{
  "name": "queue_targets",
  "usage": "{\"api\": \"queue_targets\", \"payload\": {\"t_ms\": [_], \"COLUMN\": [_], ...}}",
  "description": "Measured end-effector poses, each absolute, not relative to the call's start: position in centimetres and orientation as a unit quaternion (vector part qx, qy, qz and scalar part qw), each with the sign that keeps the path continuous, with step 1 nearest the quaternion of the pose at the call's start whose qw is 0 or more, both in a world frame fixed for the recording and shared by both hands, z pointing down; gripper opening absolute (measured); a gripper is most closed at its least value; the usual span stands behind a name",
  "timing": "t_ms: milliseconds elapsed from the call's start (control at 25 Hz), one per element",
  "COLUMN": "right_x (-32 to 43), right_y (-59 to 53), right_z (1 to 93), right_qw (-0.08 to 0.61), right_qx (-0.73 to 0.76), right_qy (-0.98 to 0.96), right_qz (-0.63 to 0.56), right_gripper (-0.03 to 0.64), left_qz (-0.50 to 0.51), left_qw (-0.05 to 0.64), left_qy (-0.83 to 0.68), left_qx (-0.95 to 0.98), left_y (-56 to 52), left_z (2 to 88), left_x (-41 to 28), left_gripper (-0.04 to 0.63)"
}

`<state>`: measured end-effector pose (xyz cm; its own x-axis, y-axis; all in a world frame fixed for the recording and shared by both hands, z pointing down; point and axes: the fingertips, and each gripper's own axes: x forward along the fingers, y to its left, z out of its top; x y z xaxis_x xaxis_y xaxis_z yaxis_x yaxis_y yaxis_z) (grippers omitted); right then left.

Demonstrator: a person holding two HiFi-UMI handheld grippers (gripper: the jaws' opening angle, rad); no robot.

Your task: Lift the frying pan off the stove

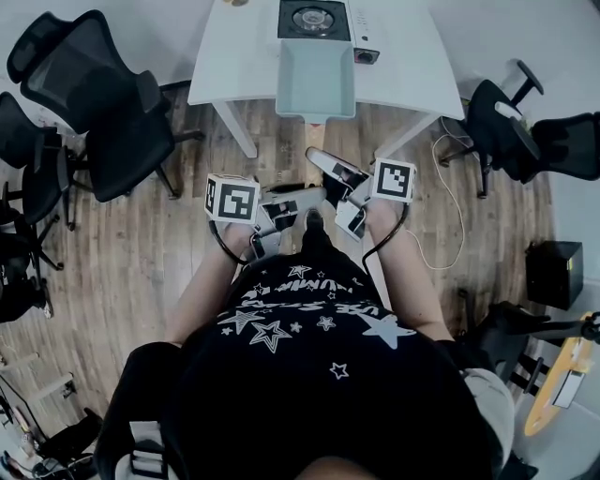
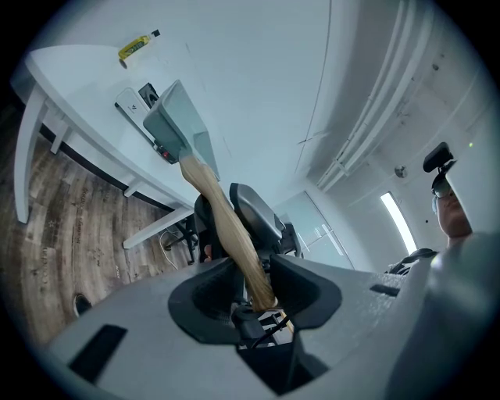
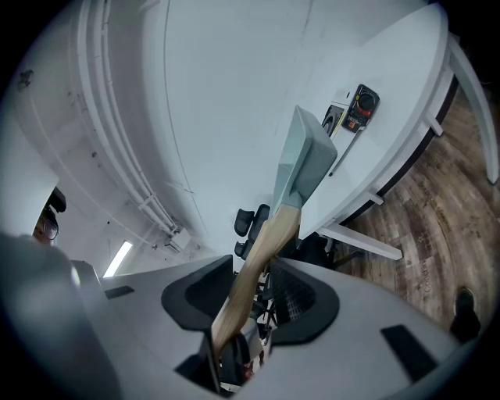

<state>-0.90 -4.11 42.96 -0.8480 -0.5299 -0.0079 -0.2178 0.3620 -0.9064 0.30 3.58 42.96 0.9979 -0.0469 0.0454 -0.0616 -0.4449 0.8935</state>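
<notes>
A pale green square frying pan [image 1: 316, 80] hangs in the air over the white table's front edge, clear of the stove [image 1: 313, 19] behind it. Its wooden handle [image 2: 225, 223] runs back toward me and passes between both pairs of jaws. My left gripper [image 2: 260, 291] is shut on the handle near its end, and my right gripper [image 3: 248, 297] is shut on the same handle [image 3: 258, 258]. In the head view the left gripper [image 1: 286, 210] and right gripper [image 1: 345, 199] meet close together in front of my body. The pan [image 3: 305, 156] shows edge-on in the right gripper view.
The white table [image 1: 234, 56] carries the stove, a small control box [image 1: 366, 55] and a yellow bottle [image 2: 134, 49]. Black office chairs [image 1: 89, 103] stand to the left and another chair [image 1: 497, 122] to the right. A cable [image 1: 450, 206] lies on the wood floor.
</notes>
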Motion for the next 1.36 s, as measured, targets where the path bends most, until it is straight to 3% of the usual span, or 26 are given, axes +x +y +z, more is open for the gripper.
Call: {"api": "queue_targets", "payload": {"t_ms": [1360], "right_x": [-3.9], "right_y": [4.3], "right_z": [45.3], "right_qw": [0.166], "right_qx": [-0.261], "right_qy": [0.793], "right_qz": [-0.525], "right_gripper": [0.156], "left_qz": [0.016], "left_qw": [0.536], "left_qy": [-0.004], "left_qx": [0.844], "left_y": [11.8], "left_z": [44.6], "left_x": [-3.4], "left_gripper": [0.144]}}
